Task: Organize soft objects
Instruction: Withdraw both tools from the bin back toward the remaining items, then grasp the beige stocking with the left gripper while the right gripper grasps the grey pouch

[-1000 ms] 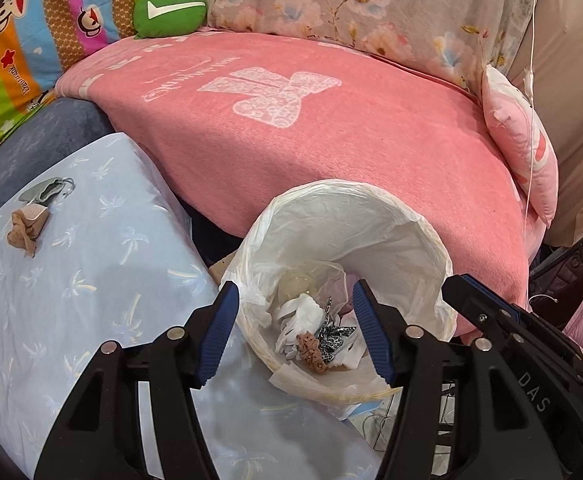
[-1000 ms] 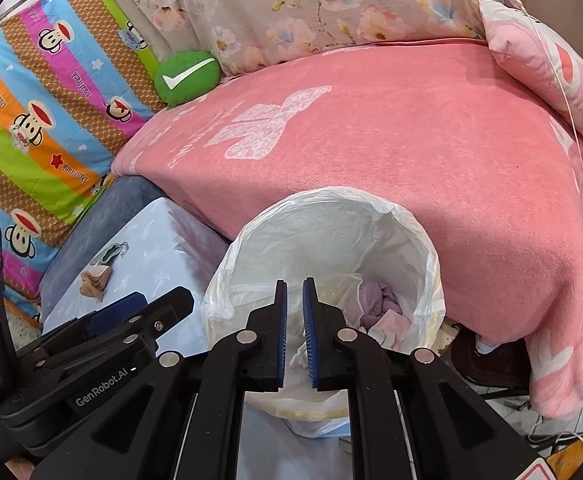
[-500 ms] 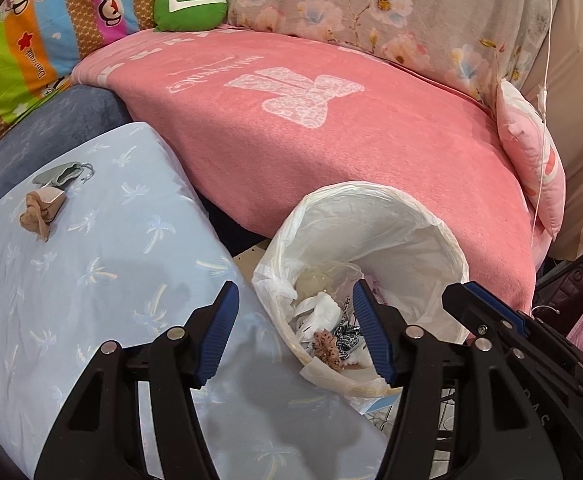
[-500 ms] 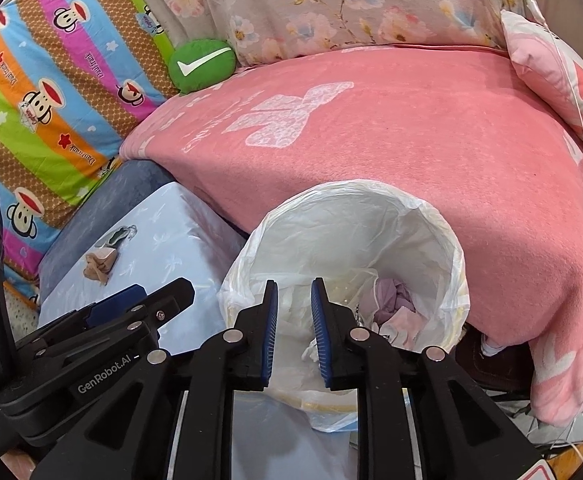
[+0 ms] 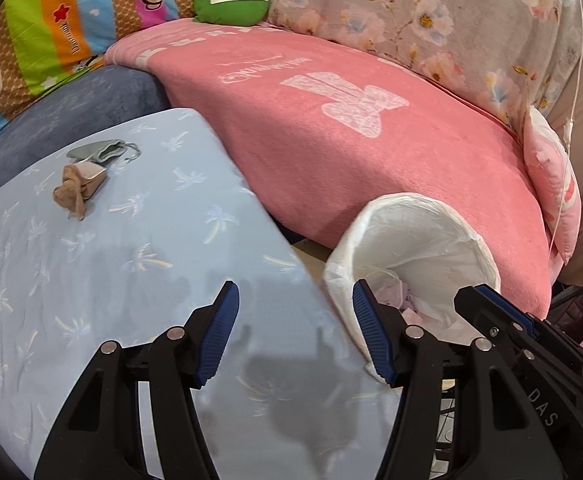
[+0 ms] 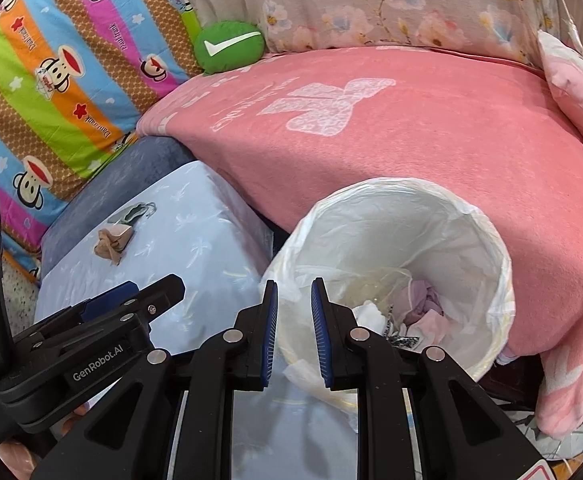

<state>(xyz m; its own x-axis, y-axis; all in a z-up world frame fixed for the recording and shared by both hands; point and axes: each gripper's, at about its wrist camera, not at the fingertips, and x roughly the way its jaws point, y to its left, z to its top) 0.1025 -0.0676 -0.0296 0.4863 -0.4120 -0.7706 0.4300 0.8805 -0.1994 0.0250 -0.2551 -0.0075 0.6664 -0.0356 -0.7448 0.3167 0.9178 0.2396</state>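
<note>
The left claw (image 5: 295,328) hangs wide and empty over the pale blue tabletop (image 5: 103,280), the right claw (image 6: 294,332) narrow, its jaws just opened slightly and empty, so the beige sock (image 5: 78,189) (well apart, beside a grey one (image 5: 99,151)) could slip from a shallow pinch.

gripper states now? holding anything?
Left gripper: open, empty.
Right gripper: jaws just opened slightly, nothing between them.

A home bedroom: a bed under a pink blanket (image 6: 431,152), with floral bedding (image 6: 371,4) behind it, a cartoon-monkey quilt (image 6: 63,80) to its left, and a lined wastebasket (image 6: 487,248) at its front edge.
</note>
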